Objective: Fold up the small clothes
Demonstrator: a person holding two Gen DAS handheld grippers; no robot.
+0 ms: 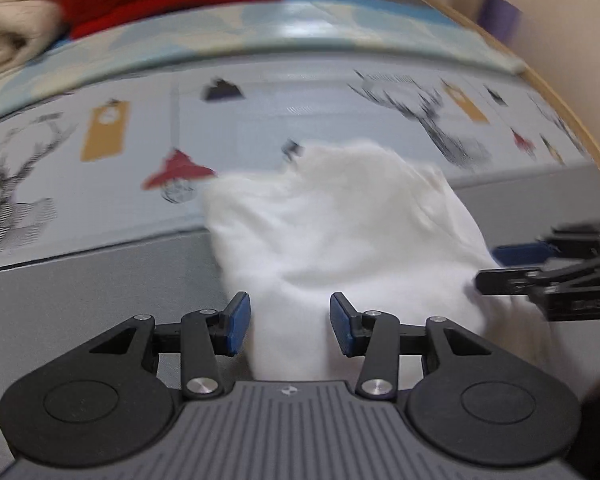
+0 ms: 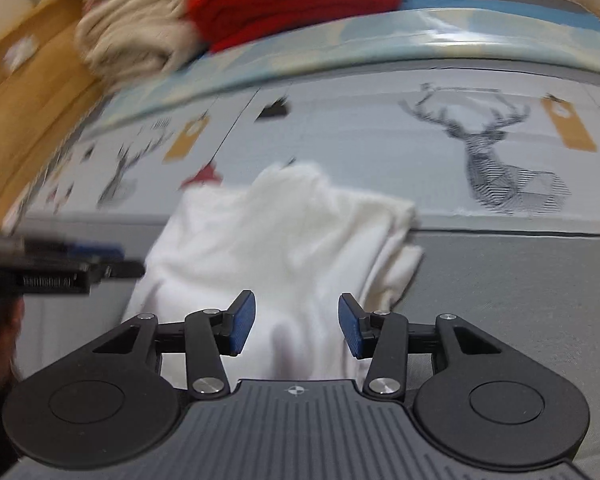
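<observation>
Lying between both parted tongs [image 1: 288,326] [image 2: 297,327]: white garment [image 1: 340,232].

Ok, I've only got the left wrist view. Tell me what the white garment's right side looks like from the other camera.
Observer: On the right wrist view the white garment shows stacked folded layers along its right edge.
Operator: Give me the right gripper's state head-on.
Observer: The right gripper is open, blue pads apart, with the cloth seen between them.
Operator: Report what lies right of the garment.
Observer: Bare grey cloth, and beyond it a deer print on the table cover.
Operator: Say how my left gripper looks from there.
Observer: The left gripper comes in from the left, blurred, at the garment's left edge.
</observation>
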